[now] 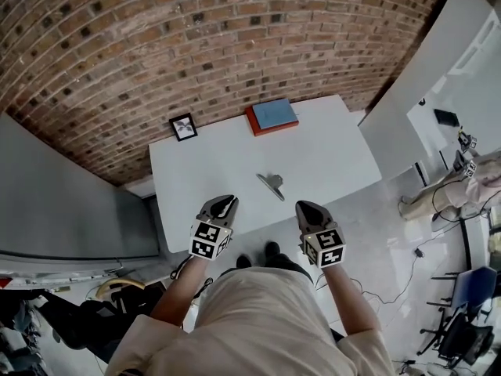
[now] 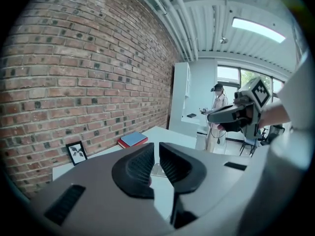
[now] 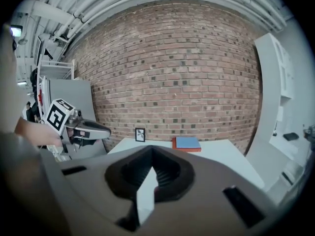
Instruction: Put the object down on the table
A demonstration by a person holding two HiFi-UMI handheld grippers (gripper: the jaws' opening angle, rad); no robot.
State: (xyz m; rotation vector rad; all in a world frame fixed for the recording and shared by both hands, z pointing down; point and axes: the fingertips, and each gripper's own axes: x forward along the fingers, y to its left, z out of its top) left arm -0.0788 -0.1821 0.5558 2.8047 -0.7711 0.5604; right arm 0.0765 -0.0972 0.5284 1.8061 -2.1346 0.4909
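Centrally, a white table [image 1: 203, 171] stands against a brick wall [image 1: 156, 37], seen from above. On its near half, just beyond the two tools and between them, lies the object [image 1: 271, 185]. It is a small grey metal piece, possibly a clip, though the view is too coarse to be sure. It rests on the tabletop, touched by neither tool.

Left gripper [image 1: 228, 200]: held at the table's near edge, jaws drawn together save for a thin slit, nothing between them.

Right gripper [image 1: 302, 205]: held at the same edge, apart from the left one, jaws meeting at their tips and likewise empty.

At the far edge a small framed picture [image 1: 183, 127] stands near the wall. To its right a blue book [image 1: 275, 113] lies on a red book [image 1: 254, 122].
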